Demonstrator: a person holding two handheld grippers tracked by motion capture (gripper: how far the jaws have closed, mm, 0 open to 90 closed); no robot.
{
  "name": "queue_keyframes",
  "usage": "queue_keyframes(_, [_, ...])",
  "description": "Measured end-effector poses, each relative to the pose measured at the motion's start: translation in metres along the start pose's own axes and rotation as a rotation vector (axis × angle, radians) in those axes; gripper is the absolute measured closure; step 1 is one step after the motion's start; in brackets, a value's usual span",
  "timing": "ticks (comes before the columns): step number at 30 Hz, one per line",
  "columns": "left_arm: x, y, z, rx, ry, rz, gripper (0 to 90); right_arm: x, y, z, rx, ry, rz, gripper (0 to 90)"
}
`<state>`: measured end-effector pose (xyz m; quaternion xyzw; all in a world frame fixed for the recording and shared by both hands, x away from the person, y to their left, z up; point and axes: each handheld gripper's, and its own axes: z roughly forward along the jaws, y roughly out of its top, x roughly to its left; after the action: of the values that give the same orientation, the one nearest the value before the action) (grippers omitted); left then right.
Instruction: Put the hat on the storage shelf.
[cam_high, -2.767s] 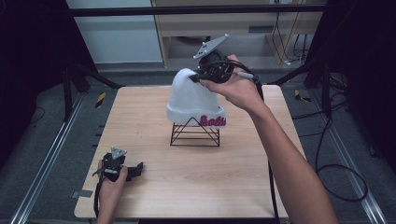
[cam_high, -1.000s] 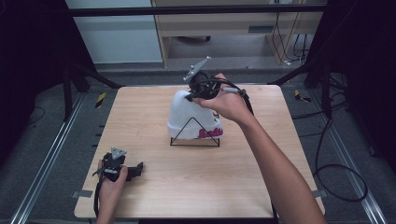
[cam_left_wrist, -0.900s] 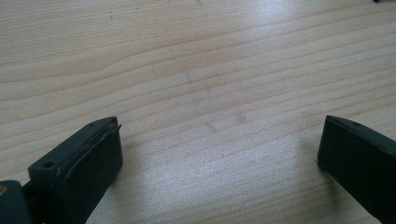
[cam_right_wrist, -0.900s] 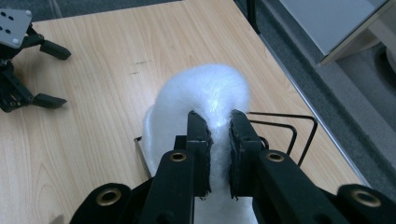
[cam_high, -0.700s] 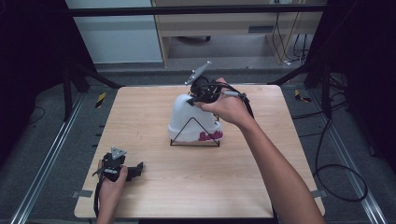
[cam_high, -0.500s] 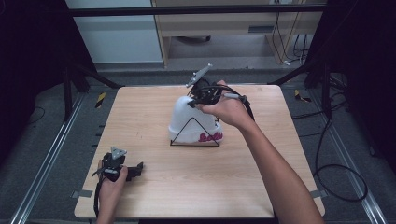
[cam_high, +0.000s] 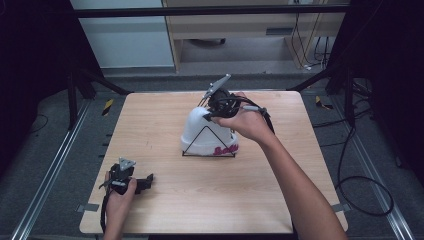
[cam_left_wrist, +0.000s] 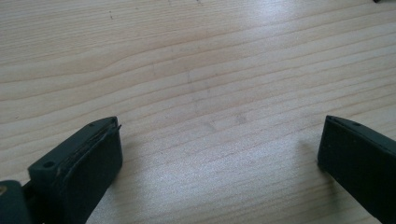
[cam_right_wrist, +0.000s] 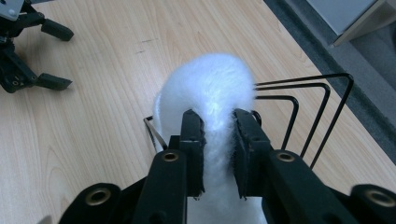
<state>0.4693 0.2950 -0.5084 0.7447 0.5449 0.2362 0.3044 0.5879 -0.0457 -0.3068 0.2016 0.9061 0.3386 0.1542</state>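
A white fleece hat (cam_high: 202, 135) with pink lettering on its brim is draped over a black wire rack (cam_high: 207, 155) in the middle of the table. My right gripper (cam_high: 211, 115) comes down on the hat's crown from behind. In the right gripper view, the white fleece hat (cam_right_wrist: 210, 84) fills the gap between the pads of my right gripper (cam_right_wrist: 217, 116), which still press on it; the jaws have just been opening a little. The rack's wire loops (cam_right_wrist: 327, 93) stick out to the right. My left gripper (cam_high: 148, 182) lies on the table at the front left, open and holding nothing (cam_left_wrist: 219, 135).
The wooden table (cam_high: 280, 200) is ringed by a dark frame and a grey floor with cables at the right. The left gripper (cam_right_wrist: 56, 56) lies at the top left of the right gripper view, apart from the rack.
My right gripper has sunk with the hat, settling it lower over the wire rack, with its crown tipped to the left. The left gripper has stayed where it was.
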Motion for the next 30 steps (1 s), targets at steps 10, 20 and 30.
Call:
queue_keyframes(10, [0.000,0.000,0.000,0.000,0.000,0.000,0.0,0.002,0.001,-0.005,-0.014,0.000,0.010,69.6])
queue_keyframes(20, [0.000,0.000,0.000,0.000,0.000,0.000,0.0,0.004,0.001,-0.016,-0.044,-0.011,0.037,53.6])
queue_keyframes(30, [0.000,0.000,0.000,0.000,0.000,0.000,0.0,0.006,-0.005,-0.028,-0.080,-0.039,0.061,31.1])
